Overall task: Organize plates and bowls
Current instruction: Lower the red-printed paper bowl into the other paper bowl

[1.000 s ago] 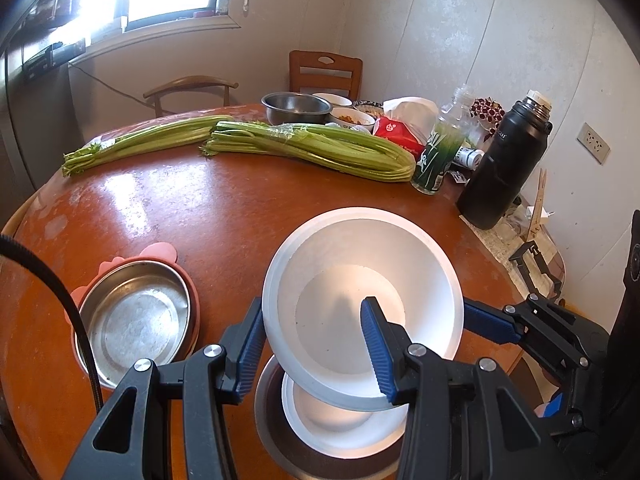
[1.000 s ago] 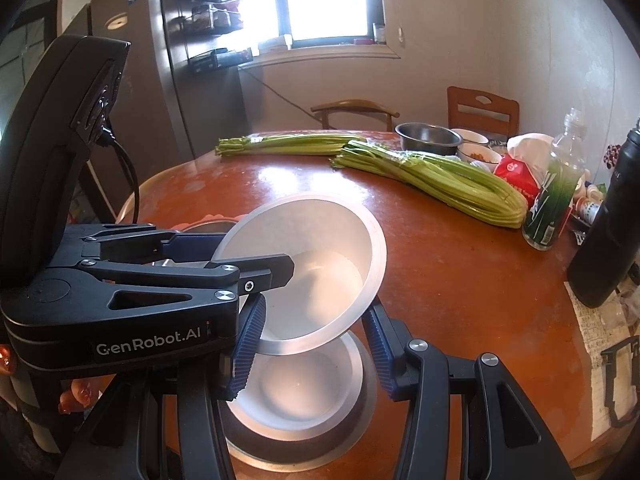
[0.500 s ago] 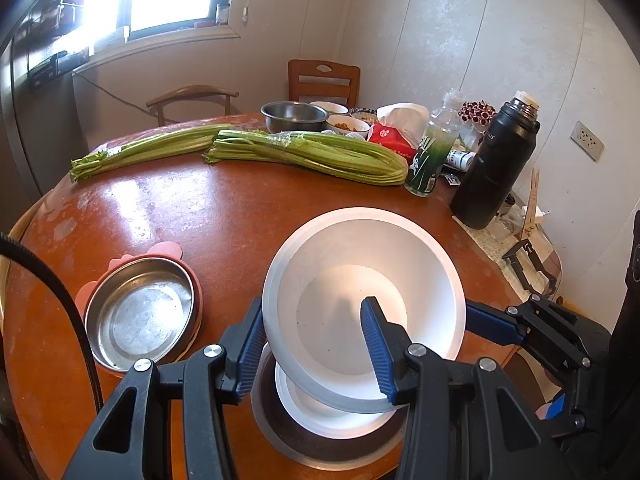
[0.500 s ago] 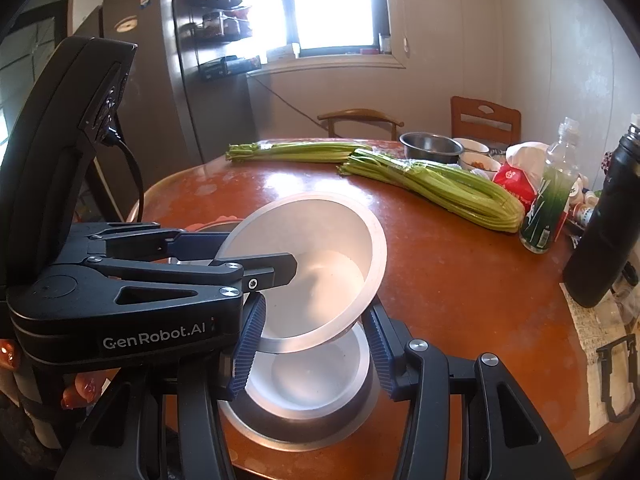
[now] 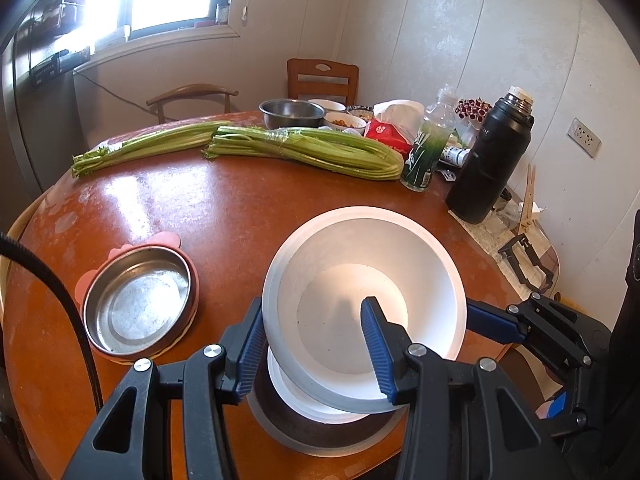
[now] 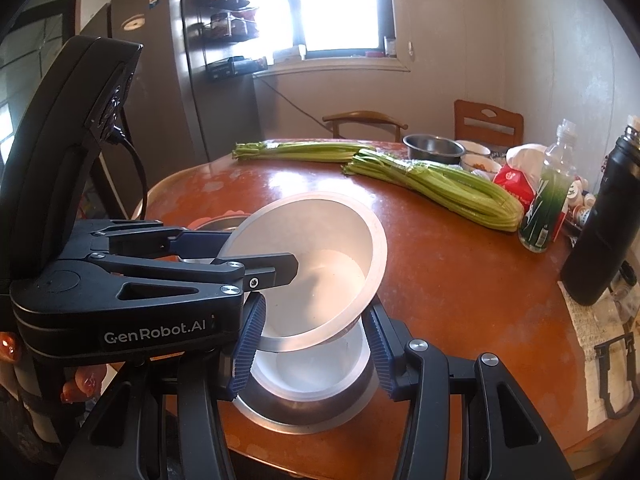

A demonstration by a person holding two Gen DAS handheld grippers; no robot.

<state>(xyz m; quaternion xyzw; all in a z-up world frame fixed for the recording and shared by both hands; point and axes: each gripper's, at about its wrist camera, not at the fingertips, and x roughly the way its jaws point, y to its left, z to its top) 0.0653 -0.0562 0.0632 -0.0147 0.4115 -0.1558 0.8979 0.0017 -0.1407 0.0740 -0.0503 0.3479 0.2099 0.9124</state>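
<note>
White bowl (image 5: 364, 304), tilted, is pinched at opposite rims by my left tongs (image 5: 312, 354) and right tongs (image 6: 314, 346), directly above the nested bowls (image 6: 316, 380) at the counter's (image 5: 224, 216) near edge.

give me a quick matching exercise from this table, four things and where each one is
Things:
1. large white bowl
2. shallow steel dish on a pink mat
3. tall black flask
4. deep steel bowl

Places:
A. far edge of the round wooden table, behind the celery
B. table's right edge, by the green bottle
C. held tilted over a smaller white bowl
D. flat on the table, left of the held bowl

Pairs: 1-C, 2-D, 3-B, 4-A
</note>
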